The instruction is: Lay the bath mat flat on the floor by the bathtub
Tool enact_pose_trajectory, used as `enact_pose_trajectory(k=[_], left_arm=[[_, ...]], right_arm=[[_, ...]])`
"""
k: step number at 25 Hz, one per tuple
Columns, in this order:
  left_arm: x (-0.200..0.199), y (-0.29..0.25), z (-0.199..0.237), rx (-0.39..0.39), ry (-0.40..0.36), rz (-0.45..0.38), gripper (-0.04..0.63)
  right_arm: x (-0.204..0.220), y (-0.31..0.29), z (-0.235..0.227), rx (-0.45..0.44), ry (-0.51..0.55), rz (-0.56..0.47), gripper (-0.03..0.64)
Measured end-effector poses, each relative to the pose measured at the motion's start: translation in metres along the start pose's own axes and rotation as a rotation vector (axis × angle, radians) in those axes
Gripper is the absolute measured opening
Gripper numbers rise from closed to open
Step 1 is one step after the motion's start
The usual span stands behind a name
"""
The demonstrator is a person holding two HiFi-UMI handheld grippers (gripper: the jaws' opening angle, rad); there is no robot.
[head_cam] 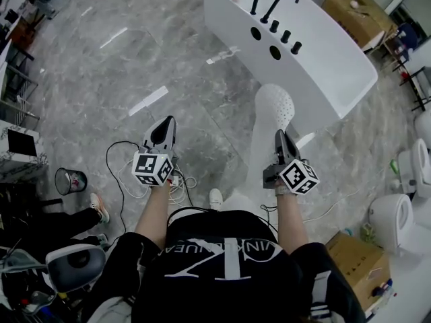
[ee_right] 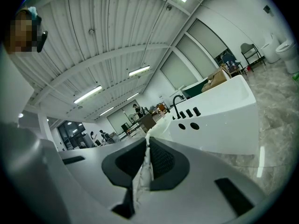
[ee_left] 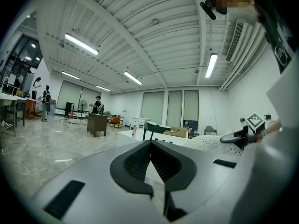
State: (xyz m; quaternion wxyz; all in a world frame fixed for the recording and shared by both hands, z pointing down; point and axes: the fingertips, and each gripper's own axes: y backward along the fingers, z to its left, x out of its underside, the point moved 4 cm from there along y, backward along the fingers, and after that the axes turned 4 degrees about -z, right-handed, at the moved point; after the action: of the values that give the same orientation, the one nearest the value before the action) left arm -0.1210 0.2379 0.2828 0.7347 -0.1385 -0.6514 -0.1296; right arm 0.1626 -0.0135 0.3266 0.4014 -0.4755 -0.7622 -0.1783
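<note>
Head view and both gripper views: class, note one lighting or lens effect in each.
Head view: white glare streaks on the glossy floor. Left gripper view: fisheye curves the ceiling, and the corners go black. Right gripper view: the bathtub bows; the bath mat between the jaws is close and looks soft.

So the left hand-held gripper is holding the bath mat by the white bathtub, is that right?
Not quite: the right hand-held gripper is the one shut on the bath mat by the white bathtub, as the right gripper view shows. The left hand-held gripper holds nothing.
</note>
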Motion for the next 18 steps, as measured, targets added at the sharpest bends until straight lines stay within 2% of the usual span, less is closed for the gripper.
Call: enact_pose_trajectory(k=[13,18], left_arm=[[-0.005,-0.063,0.039,0.068,-0.008,0.01,0.015],[0.004,-0.113,0.07,0.069,0.036,0.012,0.015]], right_arm=[[0.0,-0.052,0.002,0.062,-0.022,-0.034,0.037],[0.007,-0.084,0.005,0.087,-0.01,-0.017,0.037]])
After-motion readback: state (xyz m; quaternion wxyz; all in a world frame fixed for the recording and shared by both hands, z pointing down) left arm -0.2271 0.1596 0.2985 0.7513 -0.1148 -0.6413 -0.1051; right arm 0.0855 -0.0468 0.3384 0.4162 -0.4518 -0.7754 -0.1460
